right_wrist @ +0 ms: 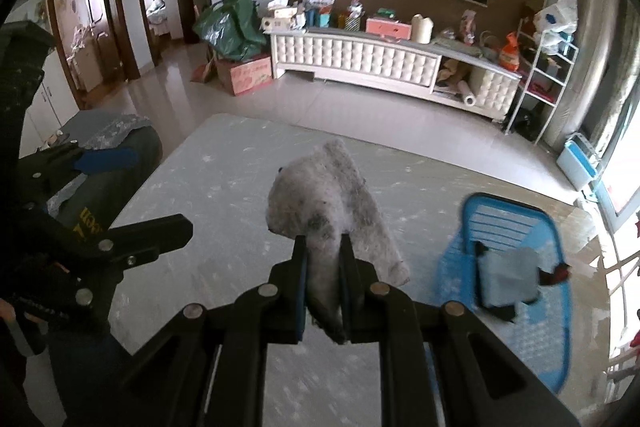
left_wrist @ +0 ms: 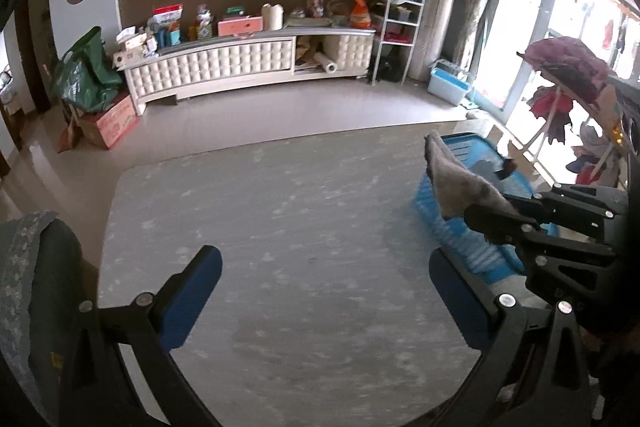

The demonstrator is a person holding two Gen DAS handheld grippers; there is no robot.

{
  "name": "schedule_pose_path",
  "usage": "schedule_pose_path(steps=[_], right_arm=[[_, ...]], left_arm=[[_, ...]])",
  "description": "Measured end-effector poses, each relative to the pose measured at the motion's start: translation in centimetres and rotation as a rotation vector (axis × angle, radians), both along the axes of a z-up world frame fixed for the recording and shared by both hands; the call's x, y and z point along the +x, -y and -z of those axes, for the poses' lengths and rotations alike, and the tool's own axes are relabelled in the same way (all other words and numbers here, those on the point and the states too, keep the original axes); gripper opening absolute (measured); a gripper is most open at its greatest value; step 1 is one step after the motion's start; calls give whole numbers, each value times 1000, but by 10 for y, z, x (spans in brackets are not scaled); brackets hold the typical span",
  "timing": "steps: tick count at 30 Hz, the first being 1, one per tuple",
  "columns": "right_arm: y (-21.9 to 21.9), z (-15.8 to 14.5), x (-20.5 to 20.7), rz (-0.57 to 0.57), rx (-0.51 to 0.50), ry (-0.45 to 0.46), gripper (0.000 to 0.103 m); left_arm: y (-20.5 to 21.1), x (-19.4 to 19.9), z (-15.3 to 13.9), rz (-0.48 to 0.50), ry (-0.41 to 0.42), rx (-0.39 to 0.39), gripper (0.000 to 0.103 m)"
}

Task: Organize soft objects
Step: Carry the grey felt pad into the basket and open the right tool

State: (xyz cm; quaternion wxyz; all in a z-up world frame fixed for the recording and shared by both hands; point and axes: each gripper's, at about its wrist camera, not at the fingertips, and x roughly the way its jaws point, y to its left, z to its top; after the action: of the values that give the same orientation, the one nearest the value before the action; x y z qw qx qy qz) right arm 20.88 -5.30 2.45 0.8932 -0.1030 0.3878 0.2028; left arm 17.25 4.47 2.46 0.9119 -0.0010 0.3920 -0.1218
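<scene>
Pinching a grey fuzzy cloth [right_wrist: 332,203], the right tongs [right_wrist: 324,291] are holding it bunched between their blue pads, with the rest of the fabric standing up and flopping forward past the tips, clear of the pale grey counter [right_wrist: 240,187] below. Off to their left, the left tongs [left_wrist: 320,291] are hanging spread wide with nothing between the pads, over bare counter.

Just ahead and to the right of the right tongs, a blue slatted basket [right_wrist: 508,223] is sitting on the counter, already holding a folded grey-blue piece [right_wrist: 508,277] with dark and red bits at its edges. Judging by this, the step in hand is carrying the cloth to the basket; the next move calls for swinging right over the rim, then letting go so the cloth drops beside the folded piece.

Nothing on the counter is blocking that path. A dark padded seat [right_wrist: 120,155] with a patterned cover is crowding the left tongs' side. Farther off, a white tufted cabinet [right_wrist: 360,59] loaded with boxes is lining the wall.
</scene>
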Motion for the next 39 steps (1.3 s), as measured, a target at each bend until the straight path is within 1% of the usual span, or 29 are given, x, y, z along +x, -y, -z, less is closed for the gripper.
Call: schedule_pose_path(steps=[3, 10, 14, 17, 20, 25, 30, 34, 39], right_arm=[[18, -6, -7, 20, 7, 15, 12], [59, -10, -16, 66, 5, 38, 12], [78, -9, -19, 103, -7, 51, 12], [87, -5, -18, 127, -30, 60, 13], [100, 2, -11, 154, -38, 48, 13], [119, 18, 10, 202, -45, 13, 13], [128, 36, 27, 222, -49, -29, 13], [133, 50, 38, 228, -53, -62, 13], [133, 70, 55, 234, -63, -128, 13]], left_arm=[[24, -7, -8, 27, 10, -6, 103], [72, -6, -13, 94, 24, -3, 103], [98, 6, -9, 132, 11, 3, 103], [112, 14, -1, 151, -1, -12, 103], [127, 21, 7, 168, -14, -19, 103], [144, 45, 21, 188, -42, -7, 103], [151, 71, 36, 187, -67, -9, 103], [153, 86, 50, 191, -92, -5, 103], [153, 100, 67, 202, -122, -1, 103]])
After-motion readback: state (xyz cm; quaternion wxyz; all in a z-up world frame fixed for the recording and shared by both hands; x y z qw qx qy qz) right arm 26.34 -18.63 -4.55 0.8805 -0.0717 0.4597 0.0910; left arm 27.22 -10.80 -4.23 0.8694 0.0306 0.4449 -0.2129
